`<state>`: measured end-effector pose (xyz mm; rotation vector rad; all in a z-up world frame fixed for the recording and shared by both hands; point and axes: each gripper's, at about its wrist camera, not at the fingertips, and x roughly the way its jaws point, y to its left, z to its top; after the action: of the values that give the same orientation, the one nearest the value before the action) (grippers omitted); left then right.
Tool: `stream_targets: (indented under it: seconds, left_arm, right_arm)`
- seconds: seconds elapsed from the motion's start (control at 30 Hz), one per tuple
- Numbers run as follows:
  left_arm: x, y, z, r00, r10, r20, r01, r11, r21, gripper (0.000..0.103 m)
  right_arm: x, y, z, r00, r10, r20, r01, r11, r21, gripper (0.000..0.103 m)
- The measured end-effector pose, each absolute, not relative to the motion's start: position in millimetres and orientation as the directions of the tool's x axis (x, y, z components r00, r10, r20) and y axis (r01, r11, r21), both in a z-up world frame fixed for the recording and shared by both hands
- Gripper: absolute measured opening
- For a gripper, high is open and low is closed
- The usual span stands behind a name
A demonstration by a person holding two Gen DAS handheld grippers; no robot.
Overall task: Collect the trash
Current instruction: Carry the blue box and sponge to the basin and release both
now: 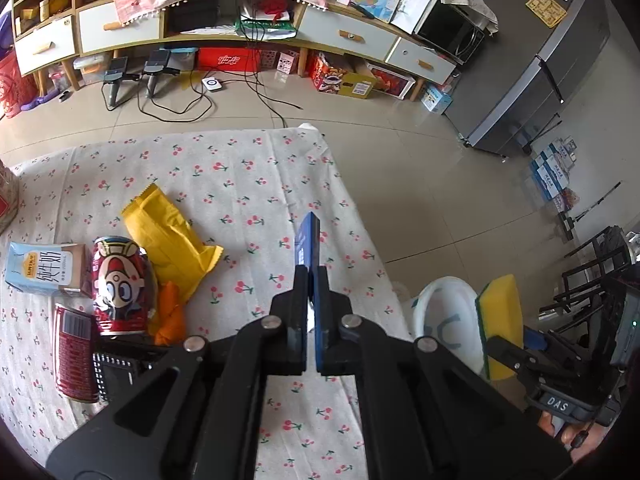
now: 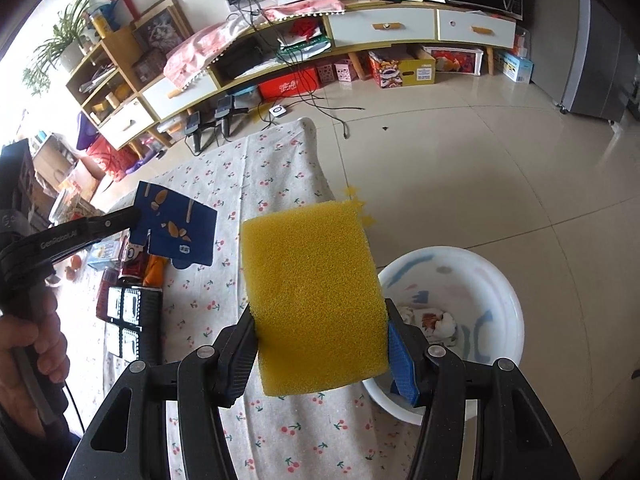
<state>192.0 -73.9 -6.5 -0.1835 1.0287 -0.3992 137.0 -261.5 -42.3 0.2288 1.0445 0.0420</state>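
Note:
My left gripper (image 1: 313, 280) is shut on a flat blue carton (image 1: 307, 242), held edge-on above the cherry-print tablecloth (image 1: 248, 184); the carton also shows in the right wrist view (image 2: 176, 228). My right gripper (image 2: 320, 340) is shut on a yellow sponge (image 2: 312, 296), held above the table's right edge next to a white basin (image 2: 480, 280). The sponge (image 1: 500, 320) and the basin (image 1: 444, 316) also show in the left wrist view. The basin stands on the floor and holds some crumpled trash (image 2: 436, 324).
On the table's left lie a yellow wrapper (image 1: 168, 236), a red cartoon can (image 1: 122, 284), a second red can (image 1: 74, 352), a milk carton (image 1: 44, 268), orange scraps (image 1: 170, 316) and a black box (image 1: 120, 364). A TV cabinet (image 1: 240, 28) and fridge (image 1: 540, 60) stand beyond.

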Motion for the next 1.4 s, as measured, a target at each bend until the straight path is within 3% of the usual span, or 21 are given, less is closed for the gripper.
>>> stream_targets:
  seconds: [0.37, 0.67, 0.8, 0.87, 0.93, 1.1, 1.17, 1.4]
  left_arm:
    - [145.0, -171.9, 0.1, 0.296, -0.625, -0.723, 0.438, 0.761, -0.479, 0.003]
    - [137.5, -261.9, -53.0, 0.099, -0.697, -0.71, 0.492, 0.655, -0.574, 0.005]
    - [148.9, -281.9, -90.8, 0.094, -0.579, -0.81, 0.482, 0.738, -0.472, 0.011]
    - [152.0, -277.3, -97.9, 0.086, -0.577, -0.812, 0.477, 0.74, -0.475, 0.027]
    - [152.0, -265.9, -93.4, 0.096, -0.59, -0.801, 0.472, 0.736, -0.485, 0.031]
    - [152.2, -237.3, -65.6, 0.168, -0.571, -0.804, 0.476, 0.761, -0.441, 0.036]
    - [151.8, -222.8, -56.6, 0.195, -0.56, -0.805, 0.464, 0.776, -0.427, 0.042]
    - [152.5, -180.5, -53.2, 0.252, -0.519, -0.817, 0.4, 0.825, -0.4, 0.044]
  right_arm:
    - [111.0, -374.5, -47.5, 0.514, 0.05, -0.856, 0.424, 0.853, 0.304, 0.058]
    - [93.1, -401.8, -44.1, 0.523, 0.019, -0.852, 0.489, 0.813, 0.318, 0.058]
    - [92.2, -406.5, -47.7, 0.514, 0.023, -0.858, 0.49, 0.813, 0.315, 0.059]
    - [93.0, -407.0, -48.9, 0.51, 0.028, -0.86, 0.488, 0.814, 0.316, 0.059]
    - [93.3, -405.7, -48.4, 0.508, 0.029, -0.861, 0.479, 0.821, 0.31, 0.059]
    - [96.7, -402.1, -51.9, 0.485, 0.037, -0.873, 0.46, 0.838, 0.292, 0.059]
    - [98.8, -401.0, -54.6, 0.469, 0.038, -0.883, 0.459, 0.843, 0.28, 0.059]
    - [113.6, -385.1, -69.6, 0.379, -0.001, -0.925, 0.438, 0.881, 0.179, 0.067]
